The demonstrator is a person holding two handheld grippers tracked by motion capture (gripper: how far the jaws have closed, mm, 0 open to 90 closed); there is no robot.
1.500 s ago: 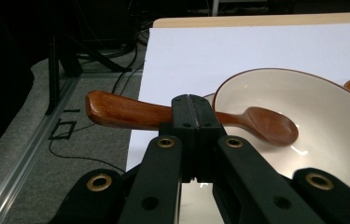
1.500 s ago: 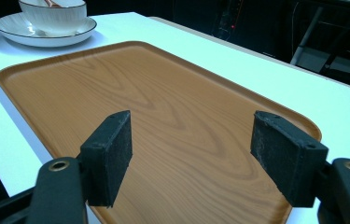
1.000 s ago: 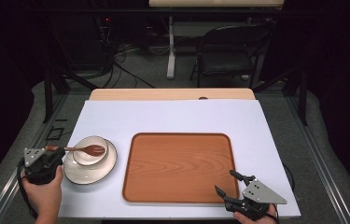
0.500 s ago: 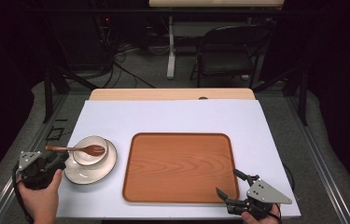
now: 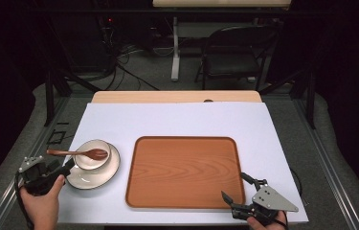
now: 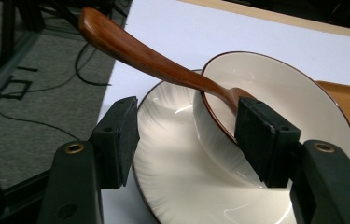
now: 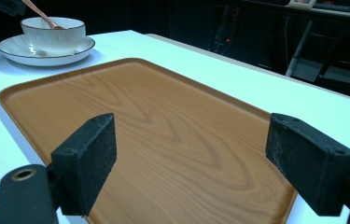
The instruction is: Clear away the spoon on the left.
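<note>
A wooden spoon (image 5: 72, 153) (image 6: 135, 51) rests in a white bowl (image 5: 85, 162) (image 6: 284, 93), its handle sticking out to the left. The bowl stands on a white plate (image 5: 91, 178) (image 6: 172, 154). My left gripper (image 5: 67, 166) (image 6: 189, 126) is at the plate's left edge. Its jaws have just been opening; the plate's rim and the bowl's side lie between the pads, untouched. A wooden tray (image 5: 184, 172) (image 7: 163, 121) lies bare mid-table. My right gripper (image 5: 233, 186) (image 7: 191, 158) stands open over its near right corner, holding nothing.
A white cover (image 5: 177, 120) spreads over the table, with a wooden edge (image 5: 177, 97) at the back. Beyond stand a dark chair (image 5: 234, 52) and cables on the floor. In the right gripper view the bowl (image 7: 53, 30) and plate (image 7: 42, 53) sit far left.
The left gripper's jaws have opened wide, and the hand has drawn back slightly toward the near left. Spoon, bowl and plate stay put. The right gripper has not moved.
</note>
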